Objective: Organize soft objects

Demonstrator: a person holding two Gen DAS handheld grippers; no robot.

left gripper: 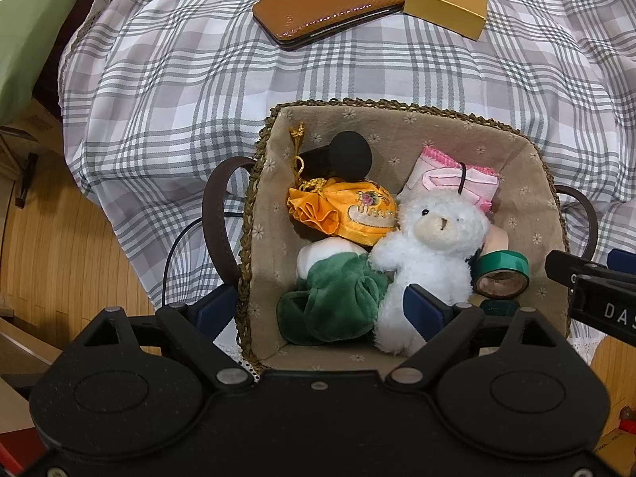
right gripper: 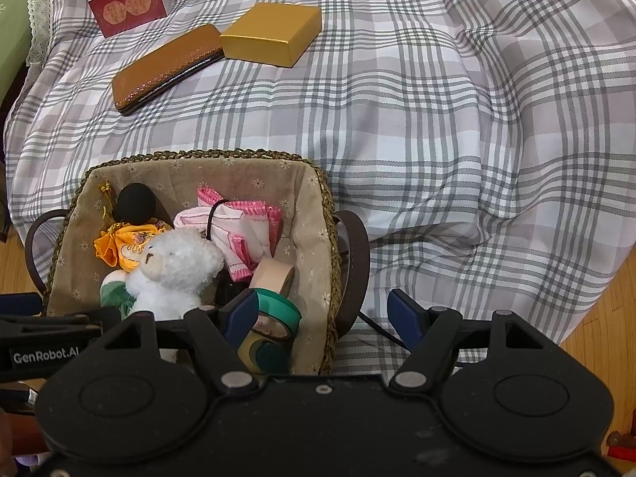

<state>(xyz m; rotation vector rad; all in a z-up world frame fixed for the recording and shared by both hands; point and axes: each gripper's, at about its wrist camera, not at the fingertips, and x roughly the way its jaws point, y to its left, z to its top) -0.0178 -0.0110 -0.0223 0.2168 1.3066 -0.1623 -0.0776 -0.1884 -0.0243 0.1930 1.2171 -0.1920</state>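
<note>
A: Taking the basket (left gripper: pixel 528 206) as our landmark and going left to right, what do we have?

B: Our left tongs (left gripper: pixel 322 310) hang over its near-left corner, released: one finger outside the wall, the other against the white teddy bear (left gripper: pixel 429 254), pinching nothing. Our right tongs (right gripper: pixel 322 316) straddle its right wall, one finger inside by the green tape roll (right gripper: pixel 278 312), one outside over the checked cloth (right gripper: pixel 477 139). They clench nothing either.

A: And the soft things?

B: All inside the basket. We count one green velvet pouch (left gripper: pixel 338 302) at the near-left, one orange pouch (left gripper: pixel 346 214) behind it, one bear in the middle, and one pink cloth (left gripper: pixel 457 177) toward the far right.

A: Which matters next?

B: Probably the bear. It sits upright, long axis running from the near wall toward the far one, directly ahead of the left tongs, so our left hand is nearer.

A: Anything else?

B: Two tape rolls at the basket's right, green and beige (right gripper: pixel 274 274). Beyond the basket, one brown case (left gripper: pixel 330 8) and one gold box (left gripper: pixel 445 0).
</note>
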